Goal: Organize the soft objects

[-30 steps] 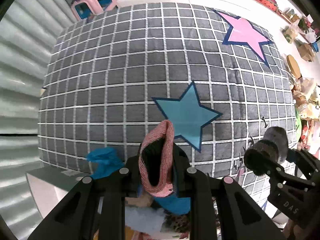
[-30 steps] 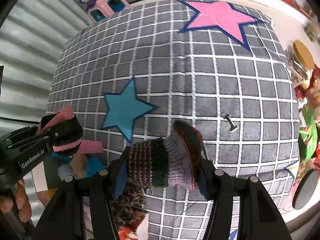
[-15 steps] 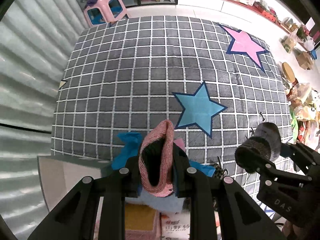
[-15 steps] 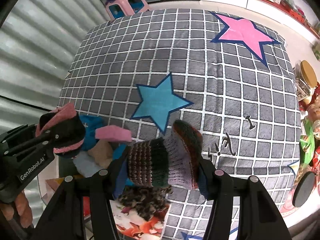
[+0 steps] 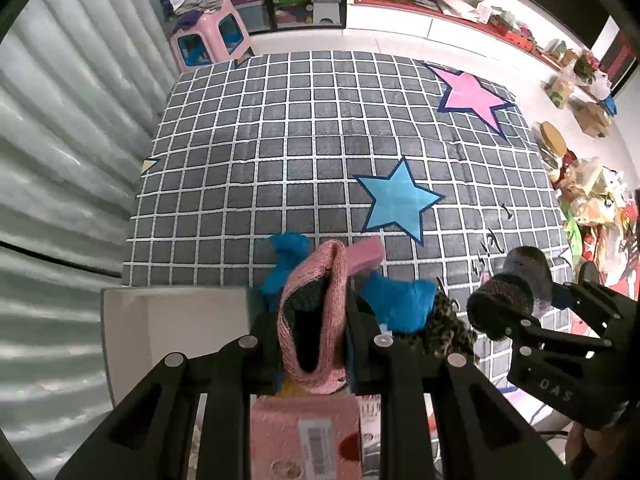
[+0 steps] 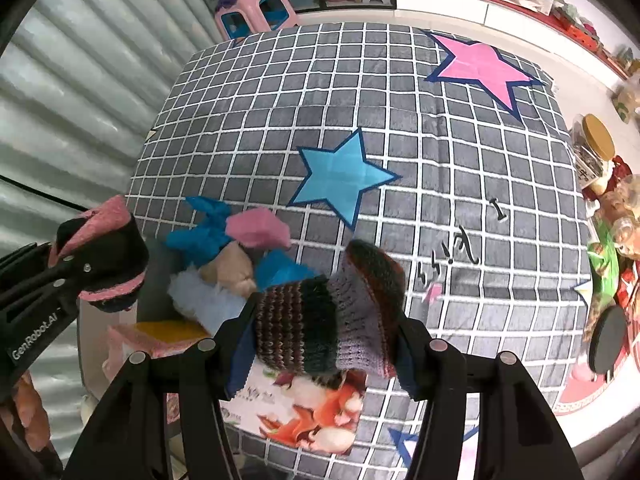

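Two knitted pieces are being carried, one per gripper. From the left wrist camera, the left gripper [image 5: 312, 344] is squeezing a pink ribbed knit piece [image 5: 316, 320] with a dark lining, folded into a narrow upright loop at lower centre of the frame. Behind it, fuzzy blue cloth [image 5: 394, 300] and a leopard-print scrap [image 5: 448, 320] are lying at the near edge of the grey gridded mat [image 5: 280, 128], whose pile is showing sewn stars. At right, the right gripper [image 5: 516, 300] is showing a rolled dark knit.

From the right wrist camera, the right gripper [image 6: 326, 320] is clamping a chunky striped knit roll [image 6: 320, 312], brown, green and lilac, at lower centre. At left, the left gripper [image 6: 96, 264] is pinching its pink piece over a heap of fluffy scraps [image 6: 224, 256].
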The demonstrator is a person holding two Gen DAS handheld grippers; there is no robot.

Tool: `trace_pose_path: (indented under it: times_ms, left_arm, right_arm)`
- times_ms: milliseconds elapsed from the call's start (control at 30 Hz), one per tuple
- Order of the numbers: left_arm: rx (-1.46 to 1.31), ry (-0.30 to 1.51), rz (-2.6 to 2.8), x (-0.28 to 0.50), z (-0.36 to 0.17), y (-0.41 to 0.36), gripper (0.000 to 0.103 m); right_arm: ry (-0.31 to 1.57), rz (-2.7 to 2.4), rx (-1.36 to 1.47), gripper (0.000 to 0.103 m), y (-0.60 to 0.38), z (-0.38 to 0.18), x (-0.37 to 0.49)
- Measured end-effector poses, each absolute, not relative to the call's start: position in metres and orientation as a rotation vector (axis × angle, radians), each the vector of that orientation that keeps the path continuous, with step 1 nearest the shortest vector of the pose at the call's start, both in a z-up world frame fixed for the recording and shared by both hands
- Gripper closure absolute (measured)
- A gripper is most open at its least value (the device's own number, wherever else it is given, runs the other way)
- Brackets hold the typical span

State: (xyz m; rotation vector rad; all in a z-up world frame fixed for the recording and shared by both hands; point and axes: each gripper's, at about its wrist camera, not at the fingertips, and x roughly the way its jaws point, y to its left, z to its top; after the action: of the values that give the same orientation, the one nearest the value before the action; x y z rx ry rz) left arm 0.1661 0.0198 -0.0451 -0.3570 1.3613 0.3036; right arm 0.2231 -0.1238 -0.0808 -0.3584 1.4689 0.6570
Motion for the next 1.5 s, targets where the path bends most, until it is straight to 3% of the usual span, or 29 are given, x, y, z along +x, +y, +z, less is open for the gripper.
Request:
trace_pose_path:
  times_ms: [900, 1500]
  left_arm:
    - [-0.364, 1.298, 0.223, 0.061, -0.011, 0.015, 0.079]
    - [-0.435, 1.28, 0.294, -0.005, -0.015, 0.046, 0.079]
  right_arm:
    - [1.444, 0.6, -0.333, 0.044, -0.14, -0.043, 0.129]
    - [1.415, 0.697, -0.409, 0.044, -0.093, -0.029, 0.07]
